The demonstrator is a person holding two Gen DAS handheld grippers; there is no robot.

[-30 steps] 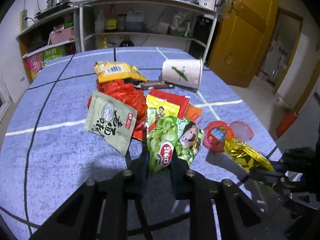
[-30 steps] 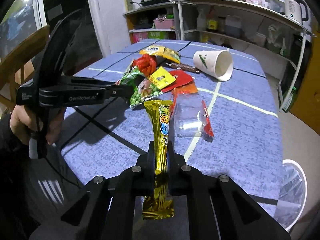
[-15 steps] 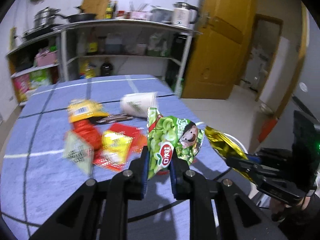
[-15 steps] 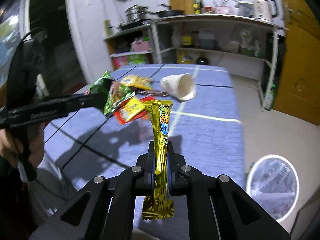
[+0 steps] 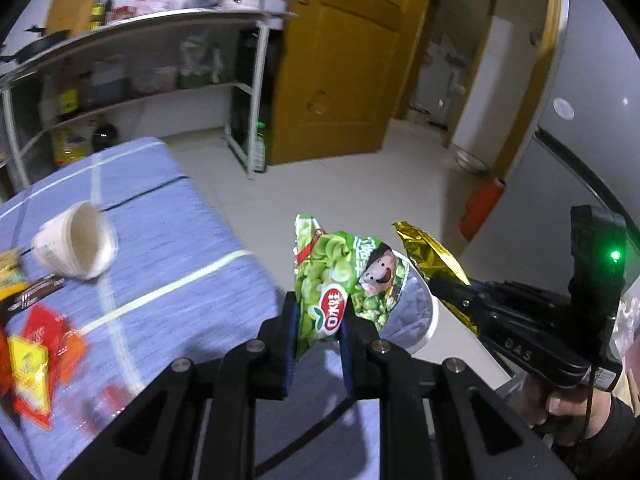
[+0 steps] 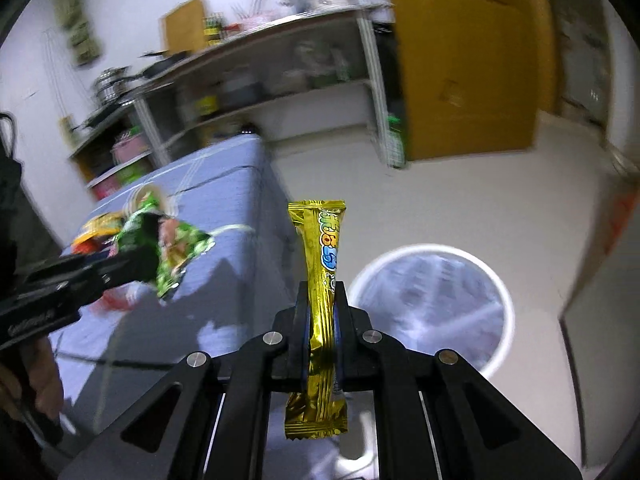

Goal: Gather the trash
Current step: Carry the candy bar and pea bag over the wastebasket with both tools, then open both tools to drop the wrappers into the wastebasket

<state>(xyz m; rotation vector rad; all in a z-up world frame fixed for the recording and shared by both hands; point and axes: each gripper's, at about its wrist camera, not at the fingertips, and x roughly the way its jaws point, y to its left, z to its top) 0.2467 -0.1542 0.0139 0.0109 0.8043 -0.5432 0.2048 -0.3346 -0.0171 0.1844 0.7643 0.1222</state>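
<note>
My left gripper [image 5: 318, 320] is shut on a green pea snack bag [image 5: 340, 284] and holds it in the air past the table's right edge. My right gripper [image 6: 322, 312] is shut on a gold snack wrapper [image 6: 322, 272], held upright. A white-rimmed trash bin [image 6: 434, 308] with a plastic liner stands on the floor just right of the gold wrapper; in the left wrist view the bin [image 5: 416, 312] is partly hidden behind the green bag. The right gripper [image 5: 452, 284] and the gold wrapper [image 5: 432, 256] show to the right of the green bag.
The blue-clothed table [image 5: 168, 248] carries a tipped white paper cup [image 5: 76, 248], red and yellow wrappers [image 5: 36, 356] and a brown bar [image 5: 32, 292]. A metal shelf rack [image 5: 132, 92], a yellow door [image 5: 340, 60] and tiled floor [image 5: 360, 188] lie beyond.
Both grippers have swung right, away from the table's trash pile, carrying their wrappers toward the bin on the floor. The bin now sits closer in both views.
</note>
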